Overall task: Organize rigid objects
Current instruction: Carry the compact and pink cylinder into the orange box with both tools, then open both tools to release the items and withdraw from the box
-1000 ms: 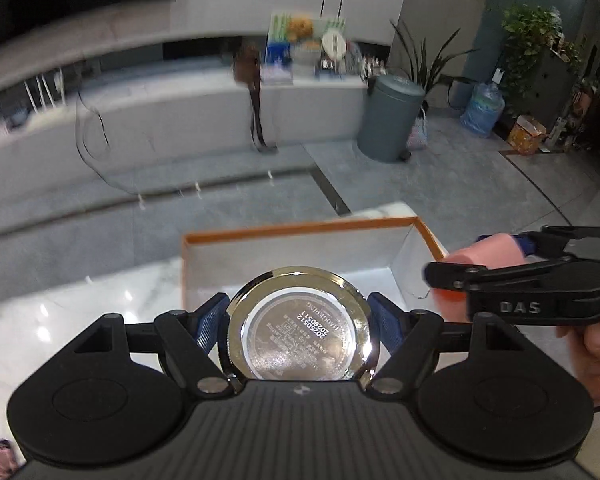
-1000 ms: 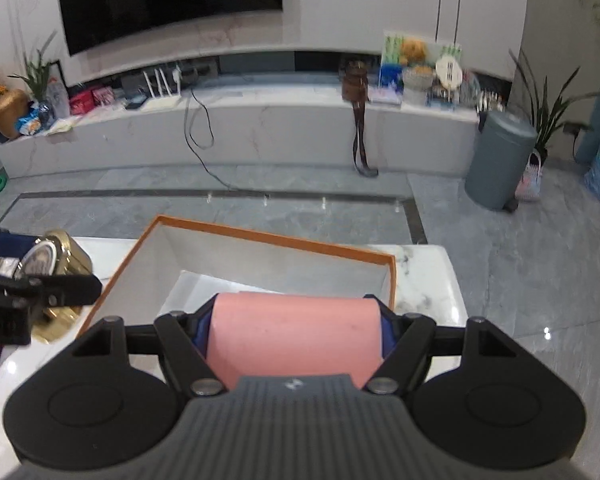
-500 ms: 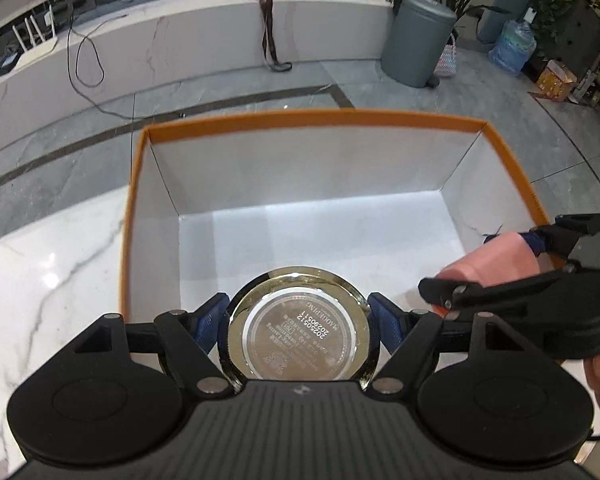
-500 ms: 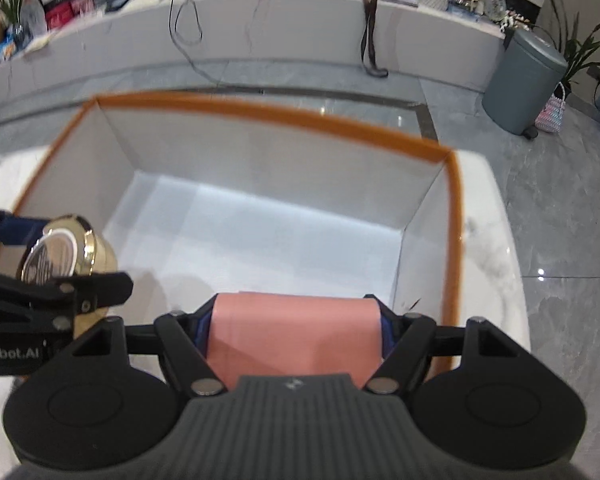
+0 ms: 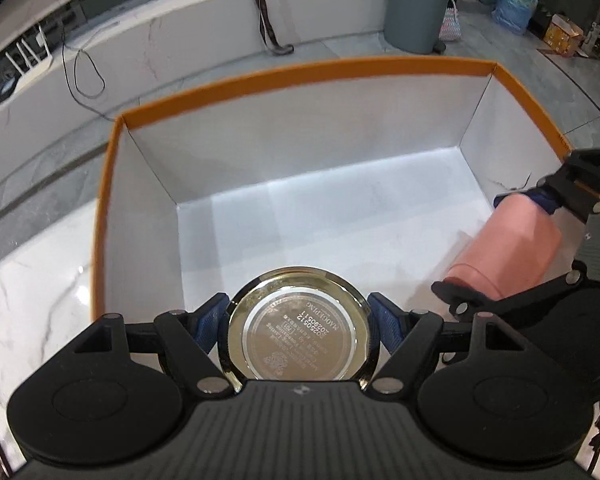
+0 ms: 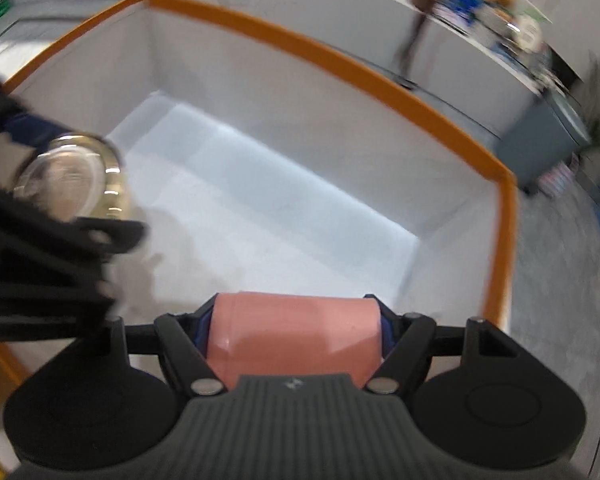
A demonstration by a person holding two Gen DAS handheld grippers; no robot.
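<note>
Two grippers: both tilted steeply down over the orange-rimmed box.
Left gripper: clamped on gold compact.
Right gripper: clamped on pink cylinder.

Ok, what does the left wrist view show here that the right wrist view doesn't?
Only the left wrist view shows the printed underside of the gold round tin, sharp between the left gripper jaws, plus a white marble tabletop and a grey bin. Only the right wrist view shows the pink bottle filling the right gripper jaws end to end, though blurred. Both show the orange-rimmed box with its bare white floor, and each item held over it.
</note>
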